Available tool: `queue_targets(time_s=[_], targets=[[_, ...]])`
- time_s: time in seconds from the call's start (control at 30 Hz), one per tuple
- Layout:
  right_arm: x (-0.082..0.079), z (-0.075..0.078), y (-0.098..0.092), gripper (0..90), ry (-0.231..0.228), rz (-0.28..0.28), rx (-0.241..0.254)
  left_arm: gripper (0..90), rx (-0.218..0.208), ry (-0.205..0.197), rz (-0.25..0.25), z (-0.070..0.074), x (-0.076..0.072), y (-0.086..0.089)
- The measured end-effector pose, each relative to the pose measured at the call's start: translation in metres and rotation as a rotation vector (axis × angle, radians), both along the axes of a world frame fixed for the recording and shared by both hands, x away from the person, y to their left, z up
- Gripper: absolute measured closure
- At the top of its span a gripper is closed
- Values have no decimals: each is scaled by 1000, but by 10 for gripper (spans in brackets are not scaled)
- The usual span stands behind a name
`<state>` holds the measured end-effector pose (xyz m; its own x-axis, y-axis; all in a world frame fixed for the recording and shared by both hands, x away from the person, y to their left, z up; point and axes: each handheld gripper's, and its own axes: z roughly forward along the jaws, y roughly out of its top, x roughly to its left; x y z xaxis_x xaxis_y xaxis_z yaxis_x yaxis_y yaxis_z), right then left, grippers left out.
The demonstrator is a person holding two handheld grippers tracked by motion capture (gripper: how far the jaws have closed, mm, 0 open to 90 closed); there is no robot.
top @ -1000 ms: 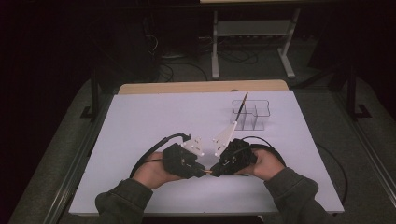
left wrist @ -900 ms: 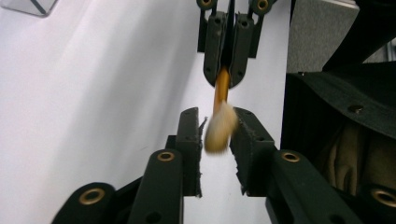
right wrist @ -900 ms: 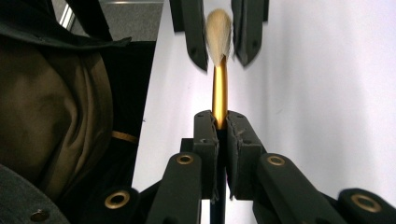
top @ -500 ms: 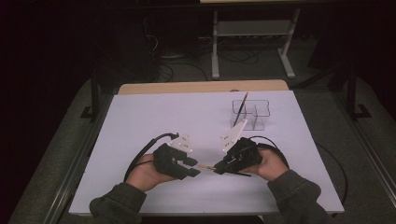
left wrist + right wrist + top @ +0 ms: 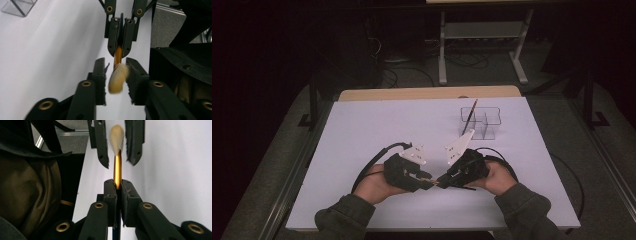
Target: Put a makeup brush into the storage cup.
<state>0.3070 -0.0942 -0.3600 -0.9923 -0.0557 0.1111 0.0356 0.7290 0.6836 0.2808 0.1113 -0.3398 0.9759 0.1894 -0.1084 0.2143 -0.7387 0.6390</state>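
A brush with a gold ferrule and pale bristles is held near the table's front middle. My right gripper is shut on its handle just behind the ferrule, also seen as the right gripper head-on. My left gripper faces it tip to tip, and its jaws have just been closing around the bristles, with small gaps still on each side. In the high view the left gripper and right gripper meet nose to nose.
A clear plastic organiser stands at the back right of the white table, with a thin dark brush leaning in it. Cables trail from both grippers across the table. A metal stand and floor cables lie beyond the far edge.
The left gripper drew slightly away to the left, then came back in toward the right gripper's tip. The right hand has kept still with the brush.
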Motion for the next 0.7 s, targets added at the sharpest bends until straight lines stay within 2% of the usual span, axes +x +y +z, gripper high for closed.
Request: queue_targets(time_s=[0.17,0.33,0.47,0.53,0.7], targets=[[-2,0,2,828,-11,10,4,826,-3,-8,-26,3,0,0],[-4,1,4,821,-20,20,-2,844,5,10,-37,4,0,0],[-4,1,5,762,-28,5,-24,847,39,-1,-33,5,-1,-1],[-5,3,5,762,-37,-4,-46,847,52,2,-30,6,0,0],[-7,11,11,769,-61,-4,-74,848,55,-4,-24,8,-1,-2]])
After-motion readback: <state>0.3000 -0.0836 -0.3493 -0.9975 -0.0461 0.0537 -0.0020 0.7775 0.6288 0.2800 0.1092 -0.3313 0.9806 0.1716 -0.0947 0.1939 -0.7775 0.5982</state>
